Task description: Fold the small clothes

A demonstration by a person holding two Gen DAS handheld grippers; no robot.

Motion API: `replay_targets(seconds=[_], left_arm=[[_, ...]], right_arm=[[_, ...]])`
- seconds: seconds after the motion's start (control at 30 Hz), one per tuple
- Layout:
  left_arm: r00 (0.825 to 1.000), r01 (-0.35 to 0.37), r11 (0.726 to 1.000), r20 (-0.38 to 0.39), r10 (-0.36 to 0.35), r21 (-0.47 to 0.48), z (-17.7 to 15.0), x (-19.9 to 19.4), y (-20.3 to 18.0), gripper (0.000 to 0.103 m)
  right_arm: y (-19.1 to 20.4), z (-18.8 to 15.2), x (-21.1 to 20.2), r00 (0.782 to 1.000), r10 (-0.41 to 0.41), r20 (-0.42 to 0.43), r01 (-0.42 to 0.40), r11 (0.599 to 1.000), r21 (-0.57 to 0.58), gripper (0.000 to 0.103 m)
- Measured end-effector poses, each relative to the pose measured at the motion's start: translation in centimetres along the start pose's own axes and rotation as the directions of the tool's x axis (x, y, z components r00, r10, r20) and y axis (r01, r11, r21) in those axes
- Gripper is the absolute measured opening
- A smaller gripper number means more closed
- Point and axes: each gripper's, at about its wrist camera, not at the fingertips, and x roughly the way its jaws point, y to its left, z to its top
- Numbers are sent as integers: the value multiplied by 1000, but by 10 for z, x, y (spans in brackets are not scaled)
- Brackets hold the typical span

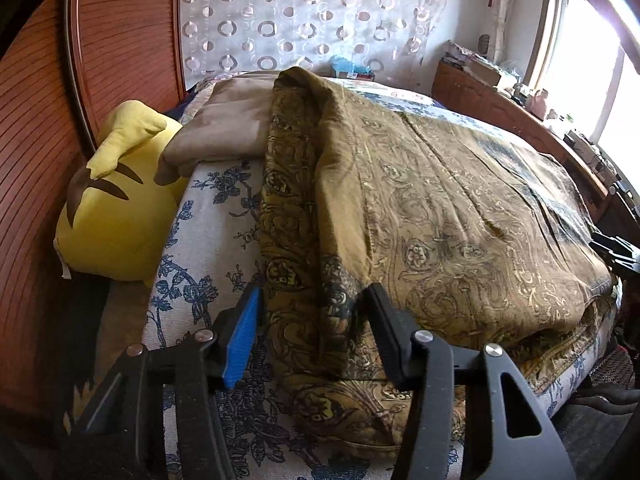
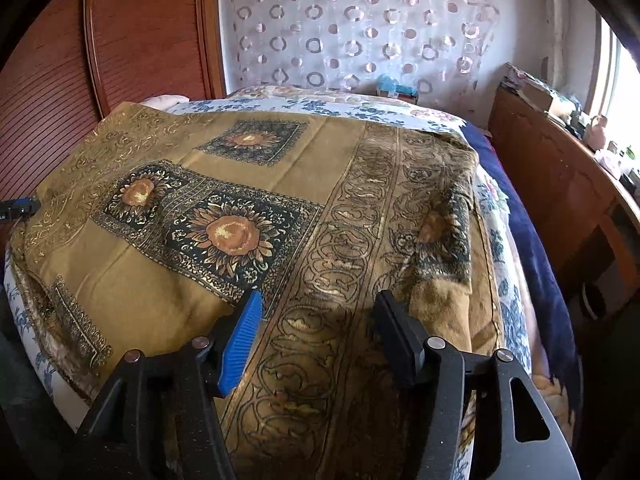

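Observation:
An olive-gold patterned cloth lies spread over the bed, its left edge folded into a ridge. My left gripper is open, its jaws either side of that folded edge near the front. In the right wrist view the same cloth shows sunflower panels and scrollwork borders. My right gripper is open just above the cloth's scrollwork band, holding nothing. The left gripper's tip shows at the far left edge of the cloth.
The bed has a white sheet with blue flowers. A yellow plush pillow and a tan pillow lie at the left. A wooden headboard stands behind, and a cluttered wooden cabinet at the right under a window.

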Motion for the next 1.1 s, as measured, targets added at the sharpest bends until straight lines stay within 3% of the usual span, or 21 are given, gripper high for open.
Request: replay_targets(seconds=[0.23, 0.3, 0.4, 0.6, 0.77, 0.83, 1.1], left_arm=[[1000, 8, 1000, 2, -8, -5, 1, 0, 0, 53], [1000, 18, 1000, 6, -18, -6, 1, 0, 0, 43], [1000, 25, 1000, 5, -25, -14, 1, 0, -2, 38], [998, 67, 998, 19, -68, 5, 2, -5, -14, 8], [992, 98, 994, 78, -102, 50, 15, -24, -31, 6], [982, 152, 987, 109, -157, 53, 24, -36, -40, 6], [951, 196, 963, 202, -233, 185, 59, -62, -87, 5]], right_arm=[[5, -15, -9, 997, -46, 57, 45, 999, 24, 65], [4, -18, -11, 997, -41, 63, 39, 999, 34, 66], [3, -18, -11, 998, -36, 59, 34, 999, 24, 67], [-2, -14, -9, 999, -29, 38, 28, 999, 23, 76], [-3, -12, -9, 999, -26, 32, 26, 999, 19, 79], [-3, -11, -8, 999, -24, 30, 23, 1000, 20, 80], [-3, -10, -7, 1000, -19, 21, 19, 1000, 15, 82]])
